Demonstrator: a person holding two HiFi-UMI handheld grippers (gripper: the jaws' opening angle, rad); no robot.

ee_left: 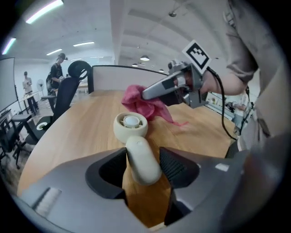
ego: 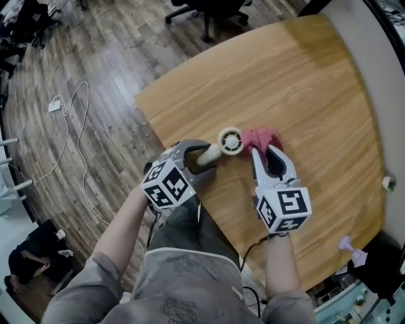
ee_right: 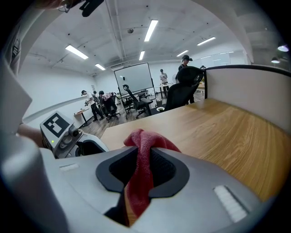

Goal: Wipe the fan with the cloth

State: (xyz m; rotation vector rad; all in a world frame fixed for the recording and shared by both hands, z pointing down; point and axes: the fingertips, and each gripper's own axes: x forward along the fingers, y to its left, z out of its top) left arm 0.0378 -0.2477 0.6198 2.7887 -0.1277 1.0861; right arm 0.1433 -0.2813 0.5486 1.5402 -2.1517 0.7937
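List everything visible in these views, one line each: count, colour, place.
table: one, light wood, centre of the head view
fan: one, cream, on the table
cloth: one, red, against the fan's head
small object: one, pale purple, by the table's right edge
office chair: one, black, beyond the table
charger with cable: one, white, on the floor
people: several, across the room
left gripper: one, grey, jaws closed on the fan's handle
right gripper: one, grey, jaws shut on the cloth
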